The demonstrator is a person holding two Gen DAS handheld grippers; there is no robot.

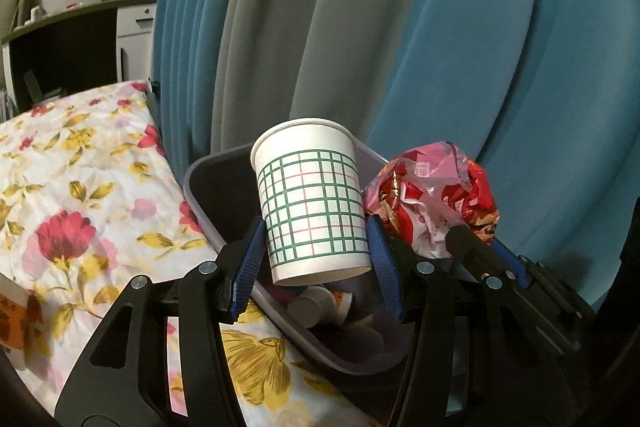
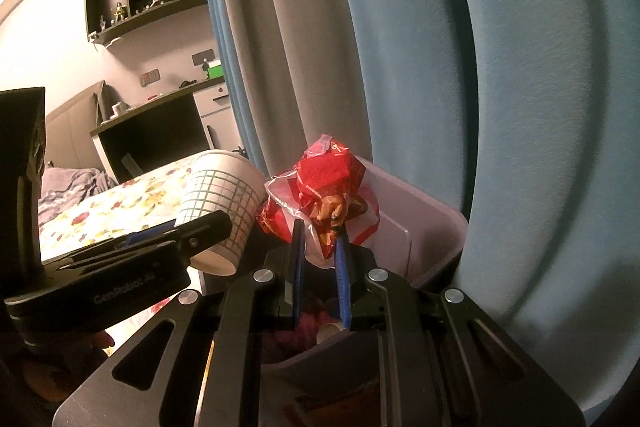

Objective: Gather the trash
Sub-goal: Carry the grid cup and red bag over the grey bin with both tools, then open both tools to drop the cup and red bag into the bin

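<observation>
Two-toned curtains [image 1: 360, 27], blue and grey, hang in broad folds behind everything, close against the far side of the bin. A flowered bedsheet [image 1: 72, 187] spreads to the left, its edge touching the grey plastic bin [image 1: 200, 195], which already holds small cups and other scraps at its bottom. Over the bin's opening the left gripper [image 1: 316, 259] has its jaws clamped on a white paper cup [image 1: 312, 203] with a green grid, held upright. Just beside it, the right gripper [image 2: 318, 267] is pinched tight on a crumpled red plastic wrapper [image 2: 320, 195], also above the bin. Cup and wrapper nearly touch.
</observation>
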